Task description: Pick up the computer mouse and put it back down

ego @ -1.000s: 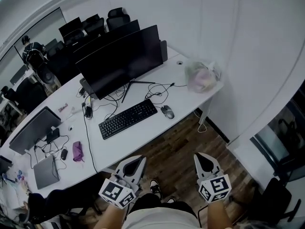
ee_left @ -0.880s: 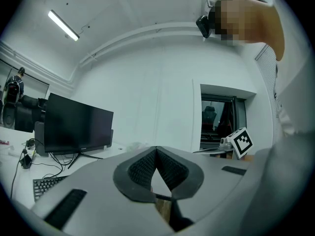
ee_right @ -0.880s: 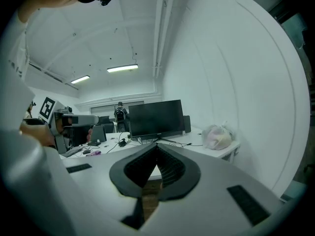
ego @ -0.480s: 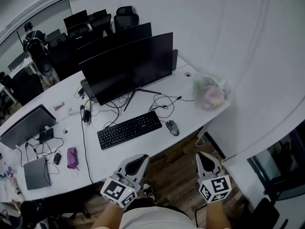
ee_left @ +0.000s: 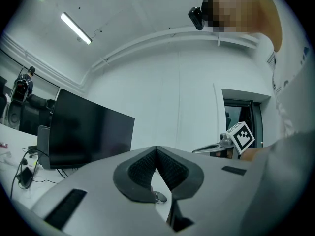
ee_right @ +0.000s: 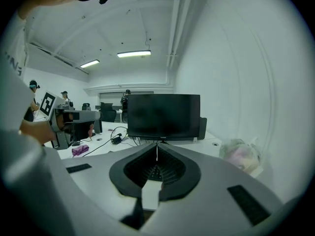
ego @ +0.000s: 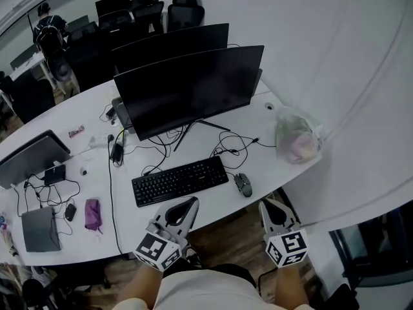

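- A person is holding a left tool (ego: 191,203) and a right tool (ego: 266,204) just off the front edge of a white worktop (ego: 137,219), both aiming toward it over the wooden floor (ego: 226,237).
- The left tool's jaws are pressing together with nothing between them, as the left gripper view is showing.
- The right tool's jaws are likewise meeting at the tips, empty, in the right gripper view.
- The mouse (ego: 243,185) is lying on the worktop near its front edge, toward the right end, just right of the keyboard (ego: 179,180), and neither tool is touching it; the right tool is the nearer one.
- A dark monitor (ego: 190,89) is standing behind the keyboard, with cables trailing from its foot.
- A plastic bag (ego: 297,141) is sitting at the worktop's right end, well apart from the mouse.
- A purple pouch (ego: 92,214) is lying toward the left end.
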Motion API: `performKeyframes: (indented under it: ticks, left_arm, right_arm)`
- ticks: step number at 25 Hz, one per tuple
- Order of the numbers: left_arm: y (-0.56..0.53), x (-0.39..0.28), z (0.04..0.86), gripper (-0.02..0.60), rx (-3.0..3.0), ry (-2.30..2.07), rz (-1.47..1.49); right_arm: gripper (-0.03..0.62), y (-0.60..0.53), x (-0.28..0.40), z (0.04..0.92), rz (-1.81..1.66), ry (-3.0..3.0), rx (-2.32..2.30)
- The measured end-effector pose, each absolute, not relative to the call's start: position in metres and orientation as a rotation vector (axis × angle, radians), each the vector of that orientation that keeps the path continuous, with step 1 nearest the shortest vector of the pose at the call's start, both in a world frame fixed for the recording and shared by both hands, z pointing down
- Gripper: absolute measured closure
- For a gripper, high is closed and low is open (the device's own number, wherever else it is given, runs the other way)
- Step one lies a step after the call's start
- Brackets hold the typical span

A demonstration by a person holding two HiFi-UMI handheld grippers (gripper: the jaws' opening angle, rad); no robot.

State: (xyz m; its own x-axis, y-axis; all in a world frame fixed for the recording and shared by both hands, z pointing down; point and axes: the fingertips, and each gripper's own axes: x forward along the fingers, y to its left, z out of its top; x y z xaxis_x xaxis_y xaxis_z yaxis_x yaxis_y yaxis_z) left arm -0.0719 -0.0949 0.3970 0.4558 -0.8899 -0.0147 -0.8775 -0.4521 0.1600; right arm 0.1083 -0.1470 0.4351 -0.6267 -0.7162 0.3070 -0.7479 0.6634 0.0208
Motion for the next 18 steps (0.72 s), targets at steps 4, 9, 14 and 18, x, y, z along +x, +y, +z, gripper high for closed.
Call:
performKeyframes:
  ticks: [4,9,14,18]
  left_arm:
    - [-0.108,-0.079,0.4,0.577,2.554,-1.567,-0.143]
    - [-0.119,-0.083,0.407,0.577,2.499,-1.605,-0.126]
    - [-0.135,-0.075,0.415,0.577,2.418,-1.676,-0.095]
    - [-0.148,-0.066,0.426,0.577,2.36,-1.714,-0.054]
  right_arm:
    - [0.572,-0.167,0.103,0.441,0.163,-2.569,1.158]
    - [0.571,-0.189,0.096,0.453,0.197,-2.551,1.105]
    - [0.566,-0.22,0.096,0.478,0.23,-2.526,0.993]
    - [0.461,-0.249,0.099,0.506,0.258,-2.476,0.908]
